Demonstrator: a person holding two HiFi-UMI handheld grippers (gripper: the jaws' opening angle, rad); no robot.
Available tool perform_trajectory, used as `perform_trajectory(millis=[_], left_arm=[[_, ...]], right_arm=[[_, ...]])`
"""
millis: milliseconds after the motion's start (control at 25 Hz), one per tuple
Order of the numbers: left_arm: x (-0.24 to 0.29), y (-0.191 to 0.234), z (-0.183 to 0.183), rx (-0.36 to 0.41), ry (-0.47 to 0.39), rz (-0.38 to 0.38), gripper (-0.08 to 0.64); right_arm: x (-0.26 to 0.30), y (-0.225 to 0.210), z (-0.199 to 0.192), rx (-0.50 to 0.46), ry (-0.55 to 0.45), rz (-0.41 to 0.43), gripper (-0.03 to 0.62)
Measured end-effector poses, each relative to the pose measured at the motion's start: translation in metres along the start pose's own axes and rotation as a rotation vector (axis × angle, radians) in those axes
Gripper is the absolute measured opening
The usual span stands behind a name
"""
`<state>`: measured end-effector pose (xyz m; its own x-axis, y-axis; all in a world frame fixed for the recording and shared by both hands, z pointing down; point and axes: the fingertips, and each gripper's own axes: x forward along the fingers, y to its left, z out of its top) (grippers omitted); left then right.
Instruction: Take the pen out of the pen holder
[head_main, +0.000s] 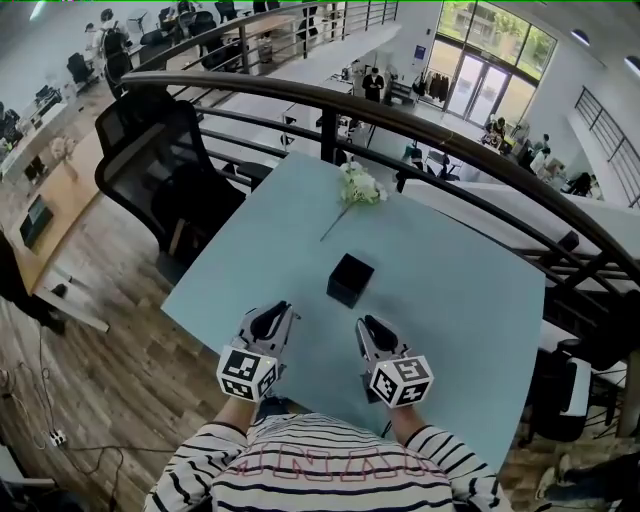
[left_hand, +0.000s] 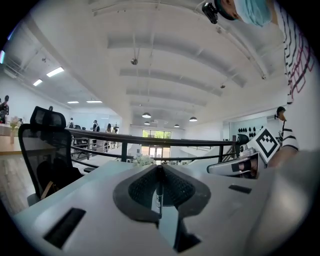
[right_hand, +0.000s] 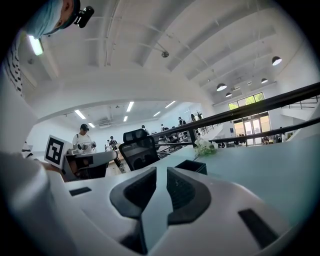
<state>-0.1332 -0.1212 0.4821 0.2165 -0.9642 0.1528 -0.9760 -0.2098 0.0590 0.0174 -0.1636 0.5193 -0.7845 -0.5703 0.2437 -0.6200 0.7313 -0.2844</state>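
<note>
The black square pen holder stands mid-table on the pale blue table; it also shows in the right gripper view as a dark box just beyond the jaws. My left gripper is near the table's front edge, left of the holder, shut on a thin dark pen that stands upright between its pads. My right gripper is just short of the holder to its right; its jaws stand a narrow gap apart with nothing between them.
A white flower sprig lies at the table's far end. A dark railing runs behind the table, and a black office chair stands at its left. The striped sleeves are at the near edge.
</note>
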Motion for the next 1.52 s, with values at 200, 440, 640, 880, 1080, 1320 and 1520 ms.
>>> perform_trajectory(millis=[200,440,640,880,1080,1320,1520], left_arm=[[-0.017,-0.001,-0.014,-0.019,0.019,0.036,0.054],[-0.027,-0.007,-0.027,-0.039,0.043,0.060,0.054],[-0.030,-0.015,-0.035,-0.044,0.052,0.057,0.053],[-0.032,-0.028,-0.041,-0.052,0.059,0.056,0.053],[-0.030,-0.035,-0.041,-0.050,0.054,0.058,0.054],[-0.030,-0.042,-0.038,-0.047,0.046,0.057,0.054],[-0.030,-0.049,-0.036,-0.040,0.043,0.052,0.054]], right_arm=[[-0.003,0.005,-0.005,-0.019,0.018,0.022,0.051],[-0.012,0.004,-0.017,-0.025,0.054,0.032,0.034],[-0.020,0.003,-0.029,-0.028,0.080,0.030,0.028],[-0.032,-0.002,-0.037,-0.027,0.089,0.018,0.026],[-0.037,-0.005,-0.037,-0.033,0.078,0.016,0.026],[-0.043,-0.007,-0.035,-0.036,0.071,0.015,0.026],[-0.047,-0.008,-0.034,-0.037,0.061,0.017,0.026]])
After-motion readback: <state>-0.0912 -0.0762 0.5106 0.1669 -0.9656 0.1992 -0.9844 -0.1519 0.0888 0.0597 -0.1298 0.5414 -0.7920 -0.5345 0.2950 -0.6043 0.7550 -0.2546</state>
